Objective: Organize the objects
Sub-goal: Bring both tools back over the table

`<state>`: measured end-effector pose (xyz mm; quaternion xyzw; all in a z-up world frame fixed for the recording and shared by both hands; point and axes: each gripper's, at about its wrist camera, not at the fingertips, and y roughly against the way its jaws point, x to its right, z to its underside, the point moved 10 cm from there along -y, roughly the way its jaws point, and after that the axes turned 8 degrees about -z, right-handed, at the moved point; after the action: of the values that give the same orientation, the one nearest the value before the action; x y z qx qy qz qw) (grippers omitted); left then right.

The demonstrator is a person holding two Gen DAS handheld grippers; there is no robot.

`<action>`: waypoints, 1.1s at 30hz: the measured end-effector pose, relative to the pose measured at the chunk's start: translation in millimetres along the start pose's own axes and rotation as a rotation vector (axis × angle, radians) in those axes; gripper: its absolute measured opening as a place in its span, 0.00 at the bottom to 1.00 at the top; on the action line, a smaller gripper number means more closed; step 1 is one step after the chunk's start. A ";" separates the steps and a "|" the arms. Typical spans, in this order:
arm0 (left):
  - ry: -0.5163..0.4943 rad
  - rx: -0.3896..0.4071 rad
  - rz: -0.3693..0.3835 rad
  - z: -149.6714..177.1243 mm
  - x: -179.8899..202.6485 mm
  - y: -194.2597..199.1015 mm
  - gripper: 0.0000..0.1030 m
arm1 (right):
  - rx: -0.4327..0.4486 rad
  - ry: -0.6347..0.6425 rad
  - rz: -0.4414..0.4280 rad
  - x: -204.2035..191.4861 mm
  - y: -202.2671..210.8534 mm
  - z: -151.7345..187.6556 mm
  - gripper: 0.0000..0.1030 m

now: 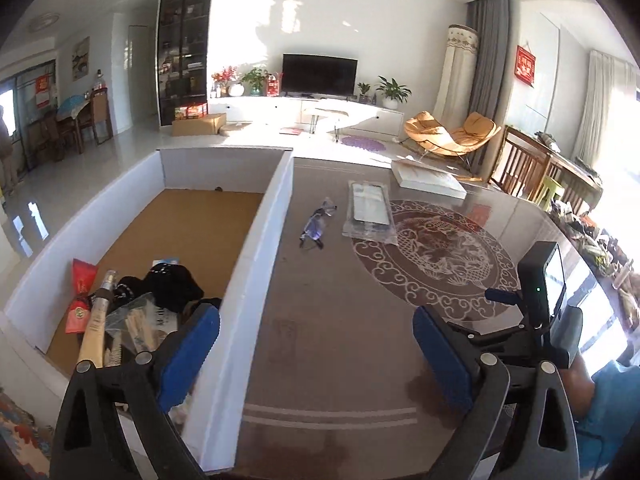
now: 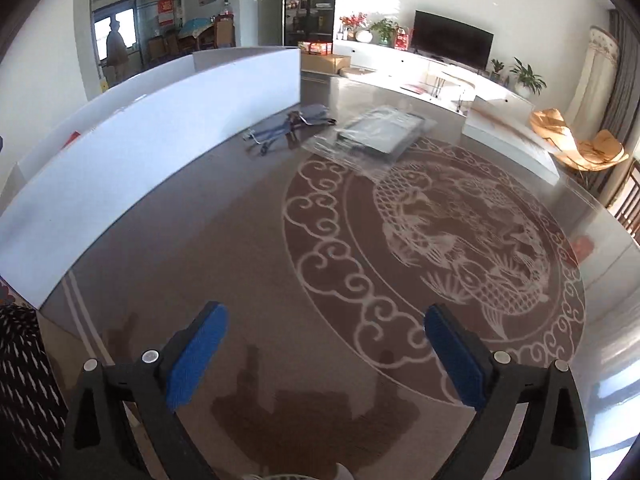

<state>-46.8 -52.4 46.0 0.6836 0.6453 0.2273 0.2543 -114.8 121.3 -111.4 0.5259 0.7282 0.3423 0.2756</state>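
Observation:
A white-walled box (image 1: 256, 240) with a brown floor stands on the left of the glass table (image 1: 340, 340). Its near corner holds a red packet (image 1: 82, 296), a wooden-handled tool (image 1: 96, 320), a clear bag (image 1: 136, 320) and black items (image 1: 172, 284). On the table lie glasses (image 1: 318, 224) and a flat clear-wrapped pack (image 1: 370, 210). My left gripper (image 1: 316, 352) stands open, astride the box's right wall, nothing between its blue pads (image 1: 188, 356). My right gripper (image 2: 326, 356) hangs open over bare table; the glasses (image 2: 288, 128) and pack (image 2: 376, 128) lie far ahead, beside the box (image 2: 140, 152).
A white flat box (image 1: 428, 178) lies at the table's far edge. The other gripper's black camera body (image 1: 544, 292) shows at the right of the left wrist view. Wooden chairs (image 1: 528, 164) stand beyond the table. A person (image 2: 116, 50) stands by a far window.

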 end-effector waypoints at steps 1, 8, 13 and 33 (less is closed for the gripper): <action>-0.028 -0.017 0.017 4.1 21.3 -8.7 1.00 | -0.009 -0.021 0.026 17.4 1.7 9.8 0.96; -0.090 -0.278 -0.004 52.1 90.5 -125.6 1.00 | 0.002 -0.179 0.038 66.8 16.3 34.1 0.97; -0.072 -0.313 -0.056 62.2 93.2 -164.7 1.00 | -0.026 -0.162 0.060 63.1 7.9 32.4 1.00; -0.079 -0.276 -0.066 61.7 94.1 -166.4 1.00 | -0.027 -0.169 0.054 62.5 6.7 33.8 1.00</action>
<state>-129.0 44.4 -109.7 0.6292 0.6194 0.2783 0.3783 -103.6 189.4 -129.4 0.5687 0.6832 0.3136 0.3339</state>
